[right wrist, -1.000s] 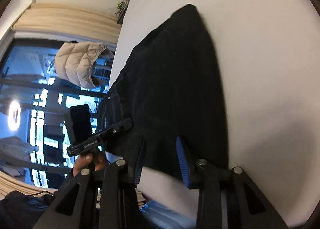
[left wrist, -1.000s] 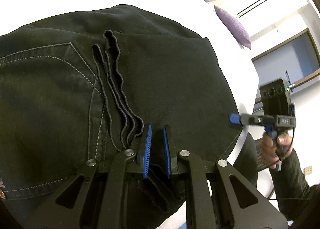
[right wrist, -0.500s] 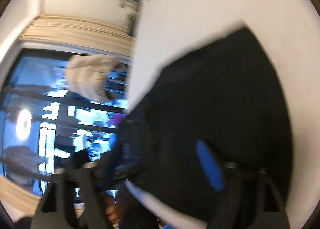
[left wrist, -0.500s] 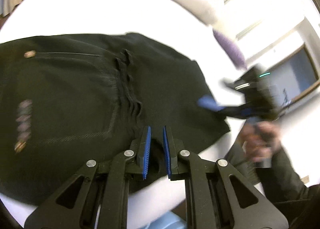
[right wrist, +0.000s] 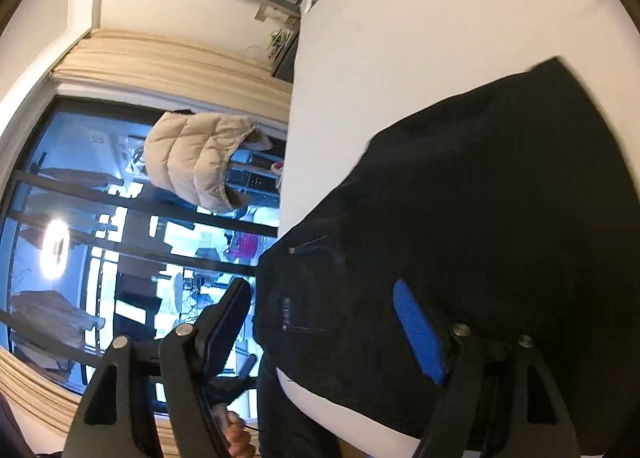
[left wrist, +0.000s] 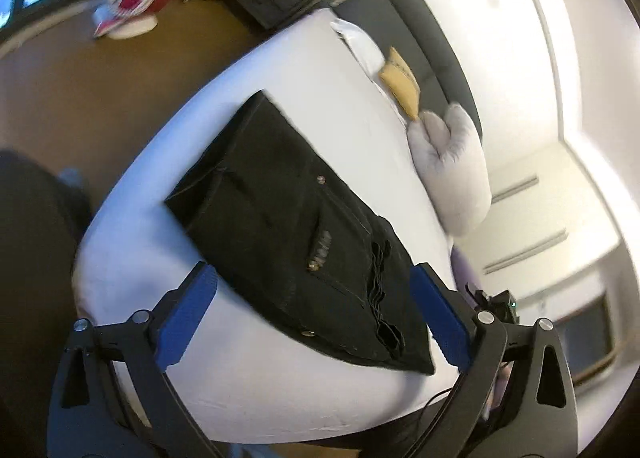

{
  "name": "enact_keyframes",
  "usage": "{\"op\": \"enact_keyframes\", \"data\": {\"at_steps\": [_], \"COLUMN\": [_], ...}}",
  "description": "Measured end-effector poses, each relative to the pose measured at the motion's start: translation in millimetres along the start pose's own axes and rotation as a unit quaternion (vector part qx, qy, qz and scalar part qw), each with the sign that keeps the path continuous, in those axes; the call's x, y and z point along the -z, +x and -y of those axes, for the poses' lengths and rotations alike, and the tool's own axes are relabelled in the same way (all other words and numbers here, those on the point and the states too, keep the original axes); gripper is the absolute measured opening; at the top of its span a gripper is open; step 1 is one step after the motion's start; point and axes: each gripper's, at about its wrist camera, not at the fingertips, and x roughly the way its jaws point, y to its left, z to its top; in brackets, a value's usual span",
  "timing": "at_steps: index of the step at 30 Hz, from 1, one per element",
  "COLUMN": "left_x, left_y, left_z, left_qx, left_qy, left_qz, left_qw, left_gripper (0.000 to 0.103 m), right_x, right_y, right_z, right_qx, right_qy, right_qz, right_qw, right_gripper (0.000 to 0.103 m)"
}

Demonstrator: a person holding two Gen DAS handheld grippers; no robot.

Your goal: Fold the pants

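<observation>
The black pants [left wrist: 304, 230] lie folded into a flat rectangle on the white bed [left wrist: 312, 70], near its edge. The left gripper [left wrist: 312, 314] hovers above them; its jaws have just been opening and stand spread wide, with nothing between them. The right gripper [right wrist: 328, 334] is held over the pants, jaws spread and empty. A grey pillow [left wrist: 452, 170] rests beside the pants.

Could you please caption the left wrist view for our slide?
Open left tongs above folded black denim pants on a white bed.
</observation>
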Motion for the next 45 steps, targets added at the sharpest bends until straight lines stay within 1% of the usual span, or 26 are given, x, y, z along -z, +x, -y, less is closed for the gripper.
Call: {"op": "enact_keyframes", "data": {"at_steps": [3, 5, 9, 11, 14, 18, 20, 21, 23, 24, 25, 26, 27, 28, 30, 32, 33, 37, 40, 45], "left_x": [-5, -9, -17, -19, -22, -26, -28, -28, -34, -36, -33, -34, -33, -33, -32, -33, -30, -35, -36, -41], "left_y": [5, 11, 19, 21, 24, 29, 31, 31, 34, 35, 47, 50, 51, 54, 55, 57, 47, 51, 47, 44], "left_z": [-18, -32, -49, -61, -72, -81, -85, -89, -93, -93, -77, -79, -80, -81, -81, -79, -77, -69, -61, -36], "left_qx": [0.021, 0.033, 0.040, 0.054, 0.068, 0.070, 0.076, 0.079, 0.087, 0.088, 0.086, 0.085, 0.086, 0.088, 0.089, 0.088, 0.087, 0.080, 0.078, 0.068], "left_qy": [-0.039, -0.071, -0.085, -0.106, -0.124, -0.133, -0.142, -0.147, -0.163, -0.165, -0.166, -0.172, -0.175, -0.180, -0.182, -0.180, -0.178, -0.163, -0.148, -0.095], "left_qz": [-0.005, -0.013, -0.006, 0.000, 0.009, 0.011, 0.014, 0.017, 0.019, 0.017, 0.016, 0.014, 0.014, 0.015, 0.015, 0.015, 0.014, 0.014, 0.016, 0.018], "left_qw": [0.9990, 0.9968, 0.9955, 0.9929, 0.9899, 0.9886, 0.9869, 0.9858, 0.9826, 0.9822, 0.9821, 0.9813, 0.9807, 0.9797, 0.9790, 0.9796, 0.9801, 0.9833, 0.9858, 0.9930], "left_gripper": [0.098, 0.098, 0.098, 0.098, 0.097, 0.097, 0.095, 0.092, 0.080, 0.069, 0.062, 0.051, 0.044, 0.040, 0.038, 0.032, 0.030, 0.020, 0.018, 0.017], "right_x": [0, 1, 5, 7, 6, 5, 6, 6, 8, 8, 8, 8, 8, 8, 8, 7, 7, 3, -3, -14], "right_y": [22, 32, 37, 37, 35, 36, 39, 40, 42, 42, 43, 43, 43, 43, 43, 44, 45, 51, 57, 76], "right_z": [-5, -6, -6, -6, -3, -3, -5, -6, -7, -7, -8, -8, -9, -9, -10, -10, -11, -14, -20, -25], "right_qx": [0.003, 0.002, 0.000, -0.001, -0.011, -0.016, -0.016, -0.016, -0.018, -0.019, -0.019, -0.019, -0.019, -0.018, -0.019, -0.019, -0.018, -0.015, -0.009, 0.004], "right_qy": [0.000, 0.004, 0.007, 0.010, 0.020, 0.025, 0.023, 0.022, 0.020, 0.020, 0.019, 0.019, 0.019, 0.020, 0.019, 0.019, 0.019, 0.014, 0.007, 0.000], "right_qz": [-0.017, -0.024, -0.027, -0.026, -0.022, -0.020, -0.024, -0.025, -0.028, -0.029, -0.029, -0.029, -0.029, -0.029, -0.030, -0.031, -0.032, -0.039, -0.048, -0.070], "right_qw": [1.000, 1.000, 1.000, 1.000, 0.999, 0.999, 0.999, 0.999, 0.999, 0.999, 0.999, 0.999, 0.999, 0.999, 0.999, 0.999, 0.999, 0.999, 0.999, 0.998], "right_gripper": [0.077, 0.077, 0.077, 0.077, 0.077, 0.077, 0.077, 0.077, 0.077, 0.077, 0.077, 0.077, 0.077, 0.077, 0.077, 0.077, 0.077, 0.077, 0.077, 0.077]}}
